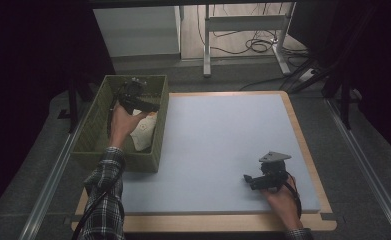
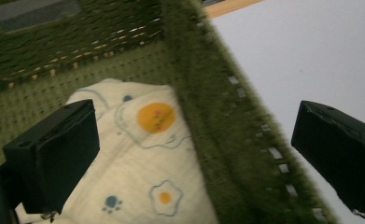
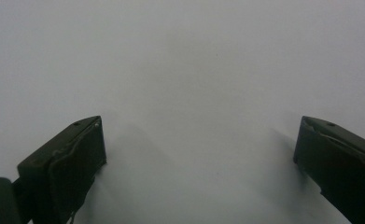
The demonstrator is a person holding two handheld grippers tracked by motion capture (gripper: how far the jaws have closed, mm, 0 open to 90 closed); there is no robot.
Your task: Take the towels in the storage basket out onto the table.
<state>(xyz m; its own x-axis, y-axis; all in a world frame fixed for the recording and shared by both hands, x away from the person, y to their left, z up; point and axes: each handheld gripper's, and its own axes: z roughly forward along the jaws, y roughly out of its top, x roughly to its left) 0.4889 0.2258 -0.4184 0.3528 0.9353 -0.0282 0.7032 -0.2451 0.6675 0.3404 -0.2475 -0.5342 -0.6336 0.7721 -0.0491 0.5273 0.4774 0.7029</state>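
basket [image 2: 227,121]: coarse woven green fibre, rough | cloth [image 2: 143,154]: soft cream fabric, matt, printed with fried eggs and paw marks | table [image 1: 223,145]: smooth matt pale blue-grey mat, light wood edge | my fingers [image 3: 68,163]: black, matt, looks plastic, scuffed at the edges
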